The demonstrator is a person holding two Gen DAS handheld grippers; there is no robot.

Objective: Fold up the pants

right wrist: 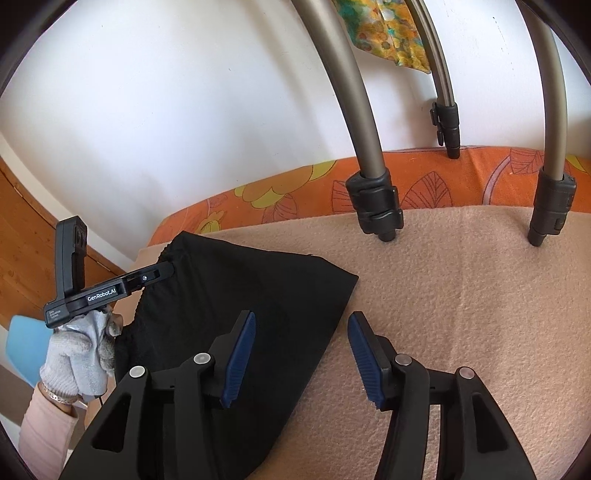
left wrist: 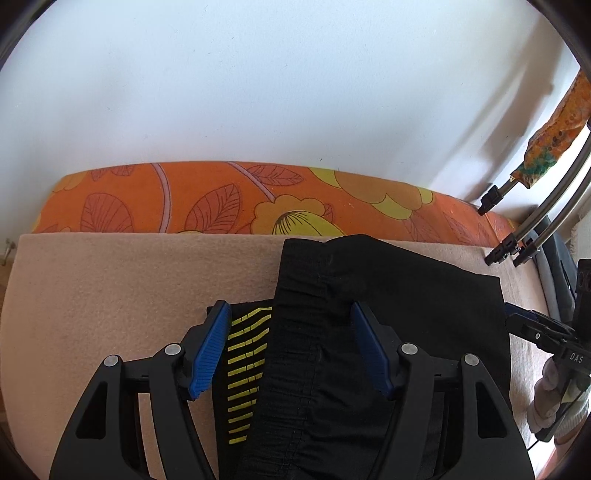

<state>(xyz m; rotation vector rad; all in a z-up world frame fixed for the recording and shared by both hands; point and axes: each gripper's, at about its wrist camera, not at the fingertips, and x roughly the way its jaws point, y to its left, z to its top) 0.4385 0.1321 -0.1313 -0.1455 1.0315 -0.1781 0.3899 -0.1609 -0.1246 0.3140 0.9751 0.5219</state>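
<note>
Black pants (left wrist: pixel 369 295) lie folded on a beige blanket (left wrist: pixel 110 295); a panel with yellow stripes (left wrist: pixel 245 365) shows at their left edge. My left gripper (left wrist: pixel 288 314) is open, its blue pads straddling the pants' left side just above the cloth. In the right wrist view the pants (right wrist: pixel 240 288) lie at the left and my right gripper (right wrist: pixel 301 325) is open over their right edge, holding nothing. The left gripper (right wrist: pixel 162 275) shows there at the pants' far left edge, held by a gloved hand. The right gripper (left wrist: pixel 517 319) shows at the right in the left wrist view.
An orange flowered mattress (left wrist: pixel 221 199) lies behind the blanket against a white wall. Metal tripod legs (right wrist: pixel 373 199) with black feet stand on the blanket at the right, and a colourful cloth (right wrist: pixel 388 33) hangs above. A wooden panel (right wrist: pixel 22 240) is at the left.
</note>
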